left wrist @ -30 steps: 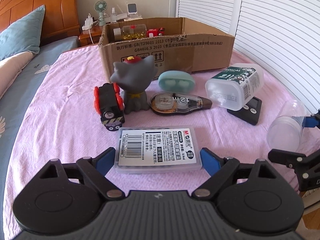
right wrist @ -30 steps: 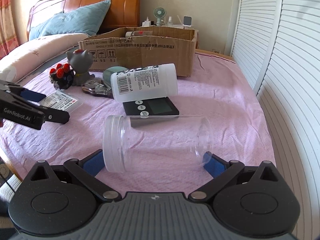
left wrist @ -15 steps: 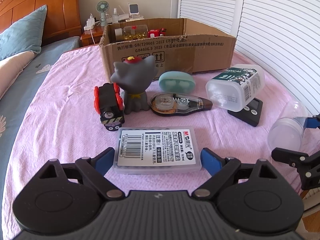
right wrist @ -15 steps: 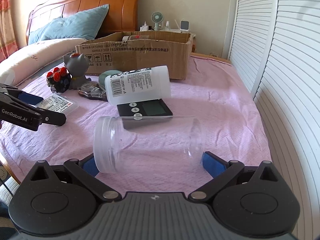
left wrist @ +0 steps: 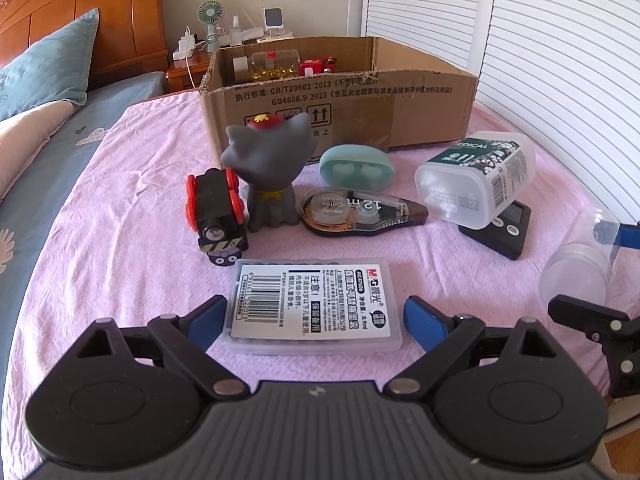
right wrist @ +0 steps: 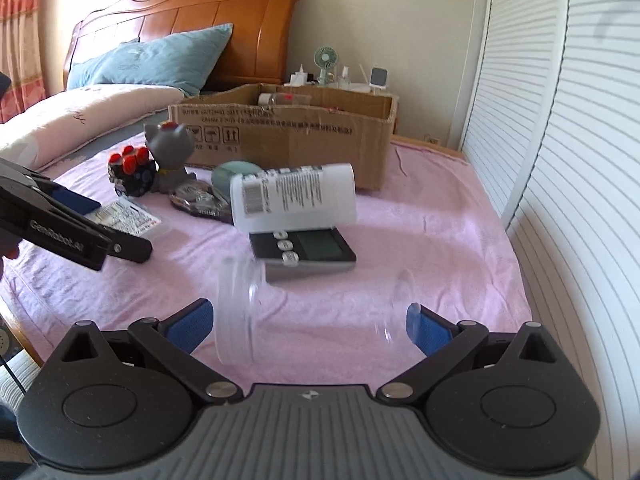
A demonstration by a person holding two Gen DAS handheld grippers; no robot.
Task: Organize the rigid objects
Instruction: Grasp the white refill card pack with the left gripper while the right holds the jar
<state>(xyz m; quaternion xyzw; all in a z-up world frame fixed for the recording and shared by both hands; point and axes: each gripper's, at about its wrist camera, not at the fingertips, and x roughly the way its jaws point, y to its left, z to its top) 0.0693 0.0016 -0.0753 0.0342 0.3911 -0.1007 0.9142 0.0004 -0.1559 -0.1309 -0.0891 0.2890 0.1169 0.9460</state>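
Observation:
A flat clear plastic case with a white label (left wrist: 314, 306) lies on the pink cloth between the open fingers of my left gripper (left wrist: 314, 318), which do not touch it. My right gripper (right wrist: 308, 326) straddles a clear plastic jar (right wrist: 312, 308) lying sideways; the jar sits between the blue pads and looks lifted off the cloth. The jar also shows in the left wrist view (left wrist: 576, 276). An open cardboard box (left wrist: 340, 104) stands at the back with a few items inside.
On the cloth lie a toy train (left wrist: 214, 210), a grey cat figure (left wrist: 270, 172), a teal oval case (left wrist: 356, 166), a correction tape (left wrist: 360, 212), a white labelled jar (left wrist: 476, 178) leaning on a black scale (left wrist: 498, 228). White shutter doors (right wrist: 580, 160) are on the right.
My right gripper has risen and tilted up with the clear jar between its pads; the jar now blurs. My left gripper has stayed around the flat case.

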